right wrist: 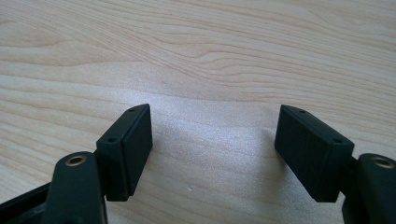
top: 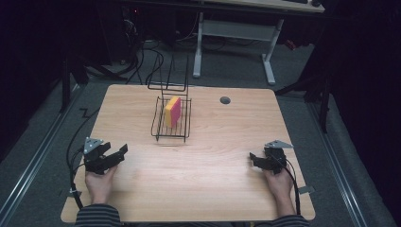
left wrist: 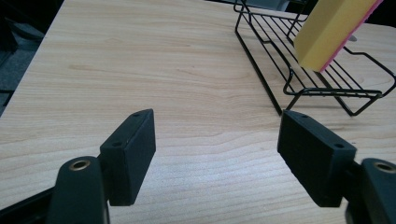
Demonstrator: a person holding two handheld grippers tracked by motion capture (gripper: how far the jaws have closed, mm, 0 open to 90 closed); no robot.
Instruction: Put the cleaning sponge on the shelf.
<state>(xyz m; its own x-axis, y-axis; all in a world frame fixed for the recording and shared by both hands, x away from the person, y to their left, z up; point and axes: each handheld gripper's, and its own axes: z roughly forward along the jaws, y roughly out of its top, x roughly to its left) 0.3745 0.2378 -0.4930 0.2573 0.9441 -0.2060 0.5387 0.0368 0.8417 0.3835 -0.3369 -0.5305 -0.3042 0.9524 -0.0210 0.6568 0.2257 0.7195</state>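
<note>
Yellow-and-pink sponge [top: 172, 111] stands in the wire rack [top: 158, 128], untouched.
Both grippers, left [top: 124, 150] and right [top: 251, 157], rest short of the rack, jaws released; next likely a reach for the sponge.

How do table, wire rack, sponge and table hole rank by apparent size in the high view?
1. table
2. wire rack
3. sponge
4. table hole

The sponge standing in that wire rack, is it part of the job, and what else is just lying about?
Part of the job:
sponge, yellow and pink, on edge in the rack
wire rack
left claw, open
right claw, open

Just lying about:
round hole in the table
white desk frame behind
</note>
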